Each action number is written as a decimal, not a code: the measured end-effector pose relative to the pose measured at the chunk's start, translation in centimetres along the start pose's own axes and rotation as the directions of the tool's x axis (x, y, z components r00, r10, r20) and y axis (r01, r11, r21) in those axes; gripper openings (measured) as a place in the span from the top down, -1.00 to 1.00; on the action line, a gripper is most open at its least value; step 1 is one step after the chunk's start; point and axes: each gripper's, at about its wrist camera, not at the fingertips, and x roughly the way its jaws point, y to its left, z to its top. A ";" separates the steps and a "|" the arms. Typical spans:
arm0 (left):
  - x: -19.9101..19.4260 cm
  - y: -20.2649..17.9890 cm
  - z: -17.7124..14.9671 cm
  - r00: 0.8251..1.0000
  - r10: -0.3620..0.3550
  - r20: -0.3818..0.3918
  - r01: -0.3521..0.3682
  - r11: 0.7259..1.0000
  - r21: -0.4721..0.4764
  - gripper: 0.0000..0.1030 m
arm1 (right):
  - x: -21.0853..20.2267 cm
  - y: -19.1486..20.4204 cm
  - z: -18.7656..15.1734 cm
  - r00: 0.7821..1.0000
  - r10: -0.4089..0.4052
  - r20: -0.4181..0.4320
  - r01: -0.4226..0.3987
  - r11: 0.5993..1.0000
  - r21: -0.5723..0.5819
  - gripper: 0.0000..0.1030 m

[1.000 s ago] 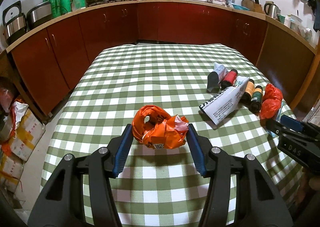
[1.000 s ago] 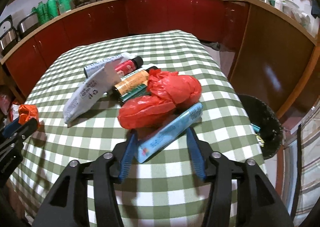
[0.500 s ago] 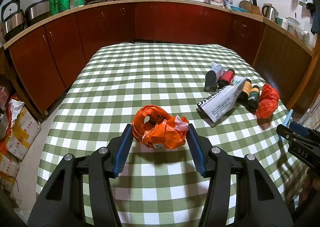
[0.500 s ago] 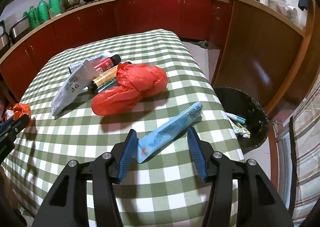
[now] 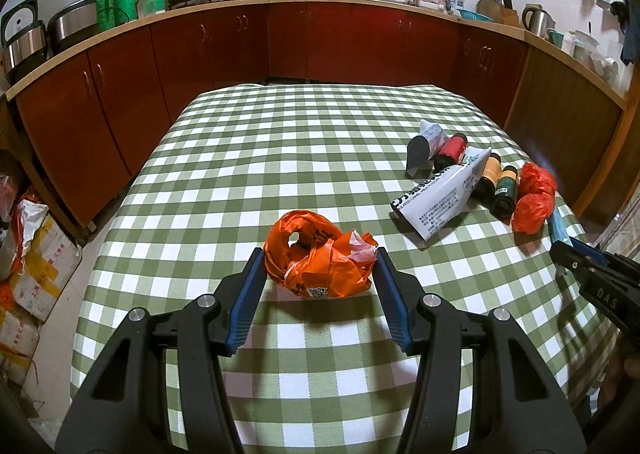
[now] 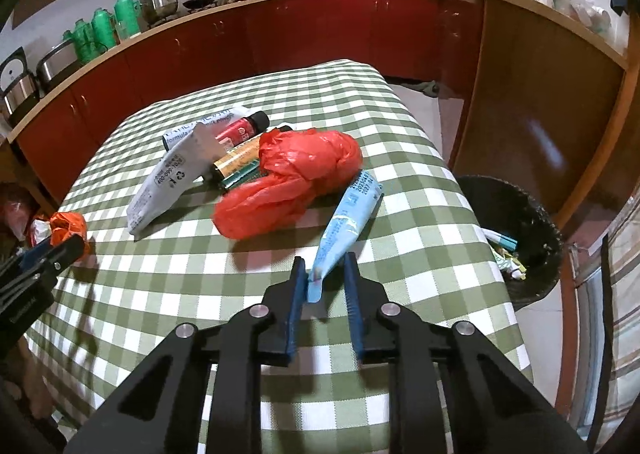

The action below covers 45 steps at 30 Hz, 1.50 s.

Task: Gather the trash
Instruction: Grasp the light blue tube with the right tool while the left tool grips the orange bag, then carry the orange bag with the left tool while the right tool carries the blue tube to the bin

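Lying btwn right claw fingers: blue tube

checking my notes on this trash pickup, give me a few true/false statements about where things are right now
1. The orange bag lies between the left gripper fingers. True.
2. The right gripper is around the red bag. False: its fingers are around the end of the blue tube.
3. The bin stands on the floor beside the table. True.
4. The bin is empty. False: some trash already lies inside.
5. The white tube lies on the floor. False: it lies on the table, leaning on the bottles.
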 end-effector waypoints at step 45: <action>-0.1 -27.4 4.5 0.946 -0.311 0.089 0.278 0.922 0.270 -0.02 | -6.4 -17.9 1.9 0.963 -0.160 0.216 0.155 0.987 0.041 0.83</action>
